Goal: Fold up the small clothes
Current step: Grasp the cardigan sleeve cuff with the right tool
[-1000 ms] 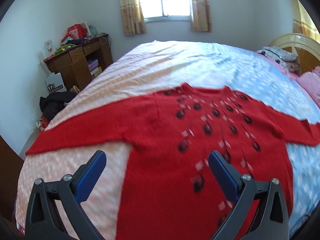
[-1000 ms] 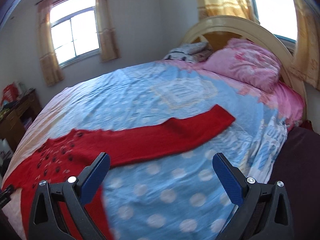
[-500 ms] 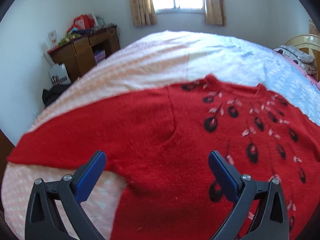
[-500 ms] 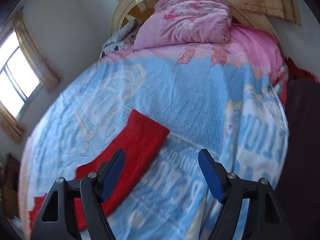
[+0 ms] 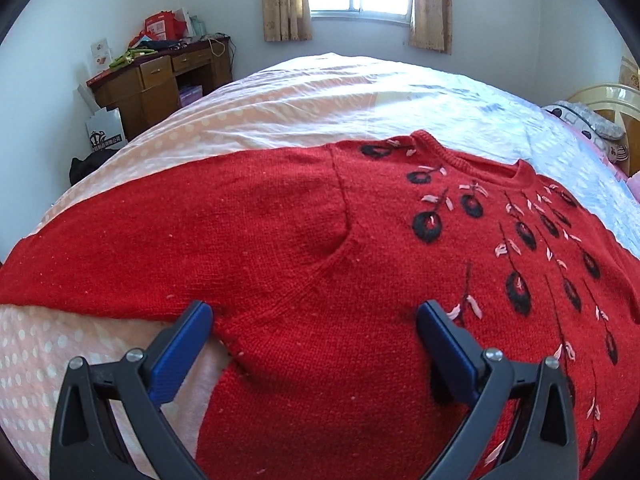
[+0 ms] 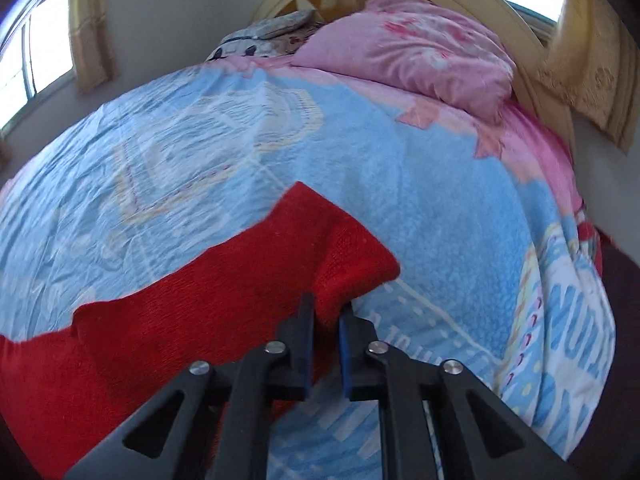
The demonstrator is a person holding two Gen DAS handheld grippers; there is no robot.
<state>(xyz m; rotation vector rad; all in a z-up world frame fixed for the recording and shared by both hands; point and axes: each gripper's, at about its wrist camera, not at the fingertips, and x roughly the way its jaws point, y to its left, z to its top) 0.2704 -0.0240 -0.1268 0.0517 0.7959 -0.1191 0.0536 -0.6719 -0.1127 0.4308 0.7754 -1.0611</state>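
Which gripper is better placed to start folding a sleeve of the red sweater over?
Right. The right gripper is shut on the sleeve cuff; the left gripper is open above the sweater, gripping nothing.

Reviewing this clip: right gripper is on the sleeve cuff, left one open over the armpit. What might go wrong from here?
1. The right gripper pinches only the edge of the sleeve cuff; the knit may slip out when lifted.
2. The left gripper is open and holds nothing, so pulling the sleeve may drag the whole red sweater across the bedspread.
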